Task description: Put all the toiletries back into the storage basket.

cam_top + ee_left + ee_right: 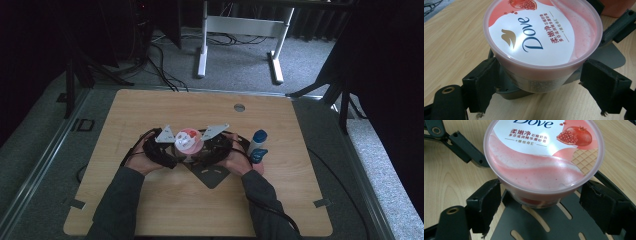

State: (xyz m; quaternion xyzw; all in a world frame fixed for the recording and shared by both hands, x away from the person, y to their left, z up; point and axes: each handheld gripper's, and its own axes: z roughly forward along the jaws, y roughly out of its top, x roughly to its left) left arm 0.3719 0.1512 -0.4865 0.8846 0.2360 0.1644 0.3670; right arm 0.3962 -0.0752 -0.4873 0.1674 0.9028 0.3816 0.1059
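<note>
1. High view: a pink tub (188,140) is seen near the middle of the wooden counter (150,200), standing upright on a dark grey slotted plate (212,175) that lies flat on the wood.
2. The tub is flanked by both claws: the left claw (172,147) is brought in from the left and the right claw (206,147) from the right, each held in one of the person's hands.
3. A blue-capped white bottle (258,140) and a blue lid-like piece (258,155) are seen just beside the right hand, apart from the tub.
4. Left gripper view: the left claw (537,86) is spread wide around the tub (541,32), below the lid rim. Its left pad (485,80) is seen at the tub's wall, though contact cannot be told for certain; the right pad (602,85) stands a little clear of it.
5. The lid is printed with a Dove label, a pomegranate picture and pink swirl artwork.
6. Right gripper view: the right claw (537,203) is likewise spread wide about the tub (544,155), with a gap visible between each pad and the tub's wall, so nothing is gripped by it.
7. The slotted plate (541,225) is seen under the tub's base in this view, and part of the other claw's black arm (461,143) is seen beyond the tub at upper left.
</note>
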